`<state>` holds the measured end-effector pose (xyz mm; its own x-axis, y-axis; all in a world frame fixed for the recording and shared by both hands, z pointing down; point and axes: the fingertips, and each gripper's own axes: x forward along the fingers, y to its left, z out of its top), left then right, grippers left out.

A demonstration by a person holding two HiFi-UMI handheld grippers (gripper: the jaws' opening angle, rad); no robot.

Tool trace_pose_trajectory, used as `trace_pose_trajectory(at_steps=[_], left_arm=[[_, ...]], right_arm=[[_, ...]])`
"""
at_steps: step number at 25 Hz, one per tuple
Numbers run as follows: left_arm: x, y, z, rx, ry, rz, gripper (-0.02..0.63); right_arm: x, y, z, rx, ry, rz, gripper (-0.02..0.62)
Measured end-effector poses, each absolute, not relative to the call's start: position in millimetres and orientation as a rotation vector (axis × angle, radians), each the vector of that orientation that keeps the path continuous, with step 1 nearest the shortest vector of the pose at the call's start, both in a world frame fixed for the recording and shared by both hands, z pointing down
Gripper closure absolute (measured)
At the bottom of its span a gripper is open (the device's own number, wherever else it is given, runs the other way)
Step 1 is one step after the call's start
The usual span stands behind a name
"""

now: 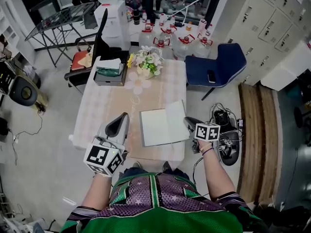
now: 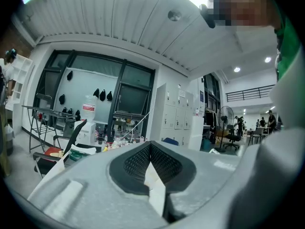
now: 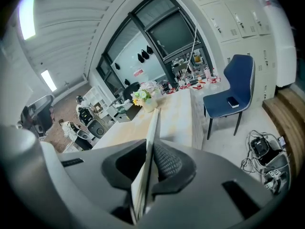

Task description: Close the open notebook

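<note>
Only my right gripper view shows the grip itself: my right gripper [image 3: 148,171] is clamped on the right-hand leaf of the white open notebook [image 3: 152,138], seen edge-on. The head view shows that leaf tilted up and the left page lying flat and blank near the front edge of the beige cloth-covered table [image 1: 109,106]. My left gripper [image 2: 150,149] has its jaws together and is apart from the notebook, to its left.

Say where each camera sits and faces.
Head view: on the person's head, steeply down at the pale cloth-covered table and white open notebook; left tongs, right tongs, forearms show.
Left gripper view: on the left tongs, level across the room; its grey jaws show.
Right gripper view: on the right tongs, along the table; jaws pinch the notebook's right half.
Shared: head and right views show the blue padded chair.
</note>
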<state>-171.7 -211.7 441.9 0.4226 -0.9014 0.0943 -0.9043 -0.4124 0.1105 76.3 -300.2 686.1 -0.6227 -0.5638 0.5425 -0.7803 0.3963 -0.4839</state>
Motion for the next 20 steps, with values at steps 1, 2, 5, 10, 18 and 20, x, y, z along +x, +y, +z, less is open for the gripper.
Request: trace_pose_trajectory(at_steps=[1,2,5,10,18,20], left_arm=[[-172.6,-210.5,442.1,2.527,-1.609,0.027,0.591],[-173.7,-209.3,443.0,2.528,-1.605,0.025,0.591],[-179.4,-207.4,445.8,2.527,-1.598,0.014,0.591],[-188.1,-205.5,446.0,2.532,-1.578,0.003,0.591],[-195.7,-205.4,451.0,2.562,-1.523,0.012,0.591],[-197.0,-203.2,452.0,2.575,-1.507,0.023,0.591]], right_arm=[[74.7,-299.7,686.0,1.178,-2.372,1.062,0.545],[72.7,-298.9,685.9,1.18,-2.379,1.069,0.545],[63.8,-296.4,683.5,1.18,-2.404,1.089,0.545],[54.4,-293.4,679.5,1.194,-2.434,1.118,0.541],[28.8,-285.7,669.5,1.245,-2.483,1.106,0.538],[21.9,-283.0,668.2,1.249,-2.497,1.1,0.537]])
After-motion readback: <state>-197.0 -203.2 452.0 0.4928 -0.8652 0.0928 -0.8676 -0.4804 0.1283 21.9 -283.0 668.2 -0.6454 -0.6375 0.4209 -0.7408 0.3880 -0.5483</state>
